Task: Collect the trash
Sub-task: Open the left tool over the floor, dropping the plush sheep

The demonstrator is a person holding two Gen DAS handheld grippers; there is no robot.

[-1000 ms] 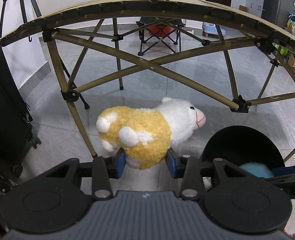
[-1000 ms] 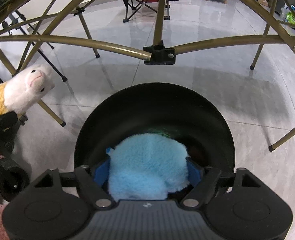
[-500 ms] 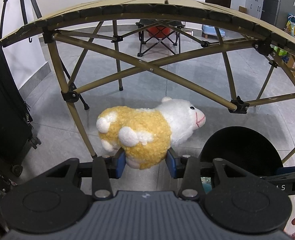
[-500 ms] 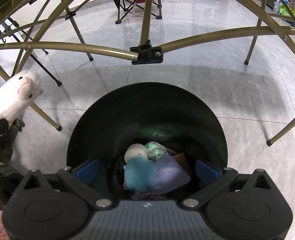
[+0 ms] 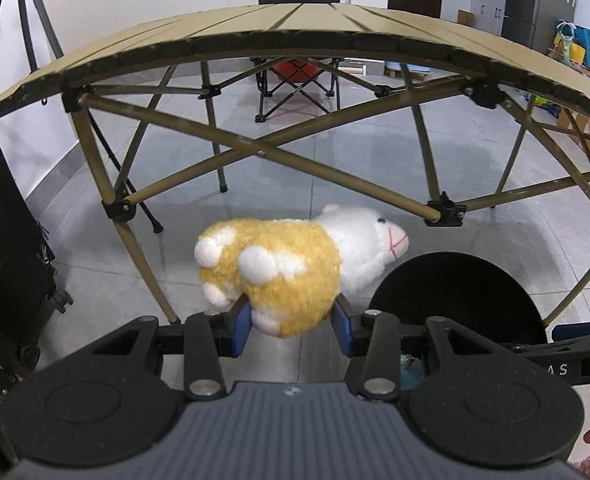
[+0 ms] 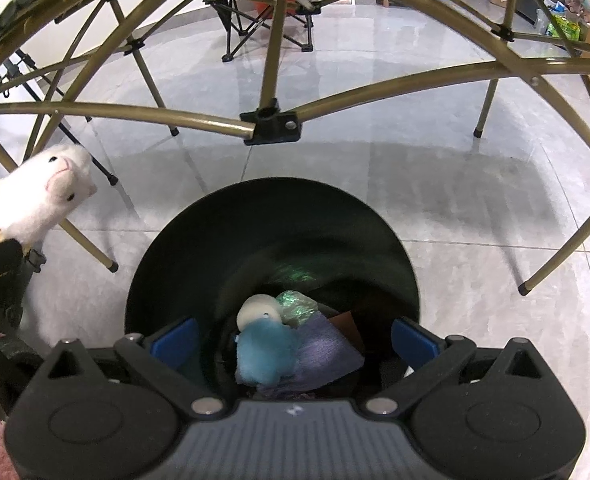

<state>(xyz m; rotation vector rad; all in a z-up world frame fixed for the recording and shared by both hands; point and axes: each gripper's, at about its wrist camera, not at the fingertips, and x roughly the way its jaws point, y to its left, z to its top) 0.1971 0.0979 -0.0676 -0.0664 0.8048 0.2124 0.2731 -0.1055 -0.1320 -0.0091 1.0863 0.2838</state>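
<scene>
**Over the bin: one toy dropped, one still to go**

Above the black bin (image 6: 273, 240) on the tiled floor, the right gripper (image 6: 295, 342) has just been opening and now stands wide, with nothing between its blue pads (image 6: 175, 340). The blue plush toy (image 6: 265, 354) lies at the bottom of the bin, on a purple cloth (image 6: 329, 354) and beside a scrap of shiny green wrapper (image 6: 295, 306). That drop looks finished.

The left gripper (image 5: 291, 326) is held narrow on the sheep toy (image 5: 291, 272), its pads pressing the yellow woolly body from both sides, the white head pointing toward the bin (image 5: 455, 296). In the right wrist view the sheep's head (image 6: 51, 192) sits well to the left of the bin's rim, so it is beside the opening, not over it.

By my reading, the task is well along: several items are already inside, and the sheep is the one piece clearly left in hand. It needs carrying across over the opening, where the right gripper hangs, and letting go. Whether more trash remains on the folding worktop (image 5: 295, 32) cannot be told from these views.
</scene>
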